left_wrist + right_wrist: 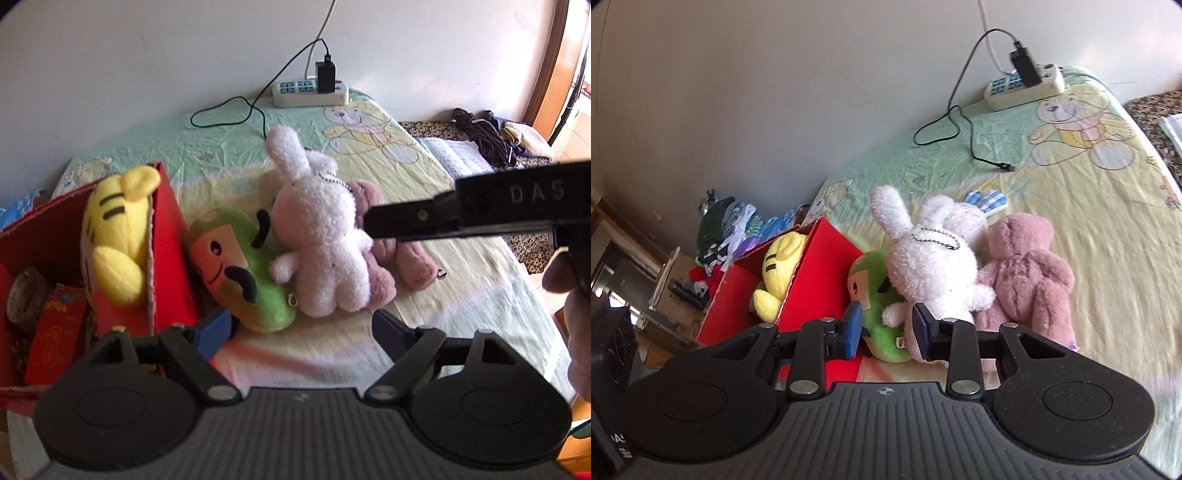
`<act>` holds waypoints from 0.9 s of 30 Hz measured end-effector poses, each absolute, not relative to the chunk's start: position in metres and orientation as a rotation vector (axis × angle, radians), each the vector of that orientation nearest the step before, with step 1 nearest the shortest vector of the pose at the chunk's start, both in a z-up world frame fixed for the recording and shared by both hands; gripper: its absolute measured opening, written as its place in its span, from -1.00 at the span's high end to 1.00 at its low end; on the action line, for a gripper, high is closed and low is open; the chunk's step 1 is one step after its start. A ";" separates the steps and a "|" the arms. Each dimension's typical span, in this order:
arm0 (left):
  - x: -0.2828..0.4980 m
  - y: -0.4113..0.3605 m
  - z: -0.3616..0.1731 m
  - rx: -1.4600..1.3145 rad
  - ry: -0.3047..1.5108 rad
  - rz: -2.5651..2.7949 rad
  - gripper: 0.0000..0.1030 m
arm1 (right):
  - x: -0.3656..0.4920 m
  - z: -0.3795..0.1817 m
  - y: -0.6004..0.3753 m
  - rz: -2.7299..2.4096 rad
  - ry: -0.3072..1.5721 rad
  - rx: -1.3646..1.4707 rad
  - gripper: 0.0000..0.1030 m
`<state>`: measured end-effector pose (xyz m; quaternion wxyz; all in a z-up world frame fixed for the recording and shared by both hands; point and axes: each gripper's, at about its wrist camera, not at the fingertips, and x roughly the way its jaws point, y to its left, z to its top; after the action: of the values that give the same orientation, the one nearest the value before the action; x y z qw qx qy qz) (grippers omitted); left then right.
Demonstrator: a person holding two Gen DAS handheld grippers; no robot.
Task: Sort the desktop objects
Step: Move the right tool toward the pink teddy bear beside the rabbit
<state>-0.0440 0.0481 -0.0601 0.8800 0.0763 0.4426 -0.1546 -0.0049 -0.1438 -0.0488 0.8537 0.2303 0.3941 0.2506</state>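
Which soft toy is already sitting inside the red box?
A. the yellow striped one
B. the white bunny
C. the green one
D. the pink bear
A: the yellow striped plush sits inside the red box, leaning against its wall, while the white bunny, the pink bear and the green plush all lie outside it on the bedsheet.

Left claw (303, 332) black, blue pads, ribbed grey base, silver screws, right claw (886, 328) same, "DAS" embossed
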 end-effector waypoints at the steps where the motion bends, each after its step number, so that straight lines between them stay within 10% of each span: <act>1: -0.045 0.048 -0.064 0.153 0.932 -0.318 -0.65 | 0.000 -0.050 -0.138 0.565 0.838 0.461 0.34; 12: -0.059 0.034 -0.095 0.198 0.952 -0.253 -0.67 | 0.037 -0.074 -0.067 0.793 0.911 0.197 0.36; 27: -0.005 0.006 -0.084 0.187 0.845 -0.303 -0.71 | 0.045 -0.066 -0.174 0.477 0.804 0.536 0.34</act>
<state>-0.0053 0.0061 -0.0837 0.8968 0.0901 0.4077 -0.1462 0.0448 -0.1744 -0.0664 0.8583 0.2554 0.3826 0.2273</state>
